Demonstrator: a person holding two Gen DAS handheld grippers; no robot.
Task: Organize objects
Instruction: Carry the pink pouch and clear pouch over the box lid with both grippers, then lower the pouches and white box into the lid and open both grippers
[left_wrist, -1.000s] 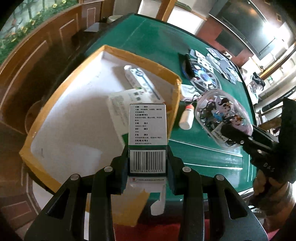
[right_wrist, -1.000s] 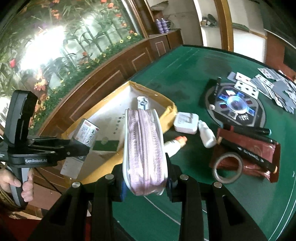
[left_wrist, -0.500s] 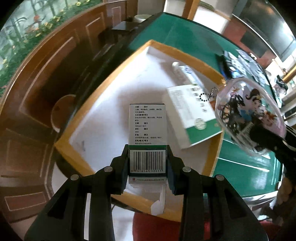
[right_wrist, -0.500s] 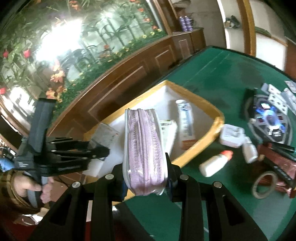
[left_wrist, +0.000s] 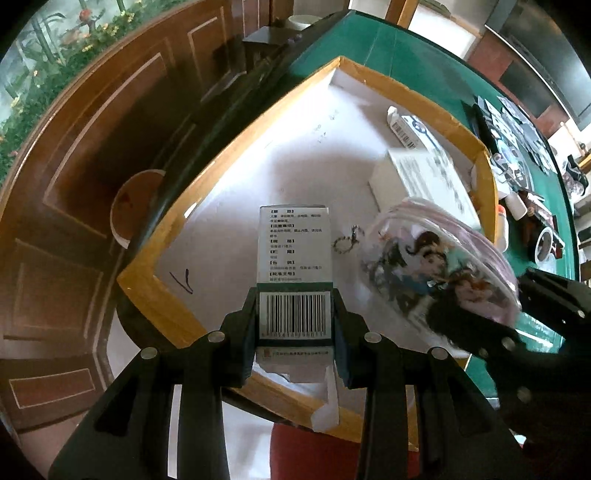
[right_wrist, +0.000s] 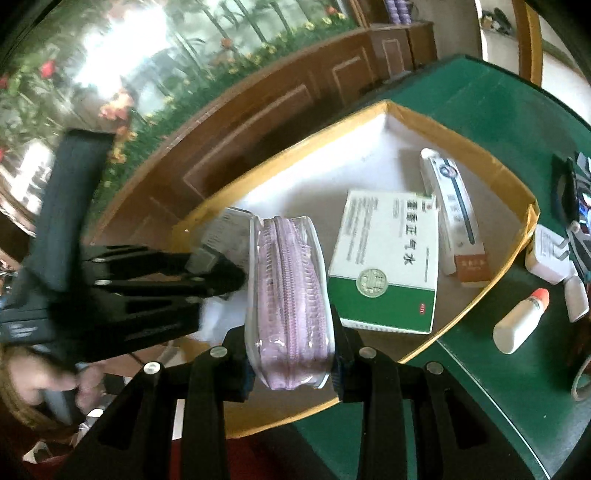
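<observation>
My left gripper (left_wrist: 295, 325) is shut on a small white and green medicine carton (left_wrist: 293, 258) with a barcode, held over the near left part of the cardboard box (left_wrist: 413, 92). My right gripper (right_wrist: 291, 363) is shut on a clear pink zip pouch (right_wrist: 288, 295) with cartoon figures (left_wrist: 439, 266), hanging just right of the carton above the box's white floor. Each gripper shows in the other's view: the right gripper (left_wrist: 491, 325) and the left gripper (right_wrist: 207, 273). A green and white flat box (right_wrist: 388, 258) and a toothpaste carton (right_wrist: 454, 214) lie inside.
The cardboard box (right_wrist: 480, 291) sits at the edge of a green table (right_wrist: 480, 387). On the felt beside it lie a white bottle with an orange cap (right_wrist: 521, 321), a white charger (right_wrist: 550, 254), a tape roll and cards. Wooden panelling (left_wrist: 92, 147) stands left of the table.
Both grippers have moved left and lower over the cardboard box with their loads. The pouch has come from over the felt to above the box floor, close to the medicine carton.
</observation>
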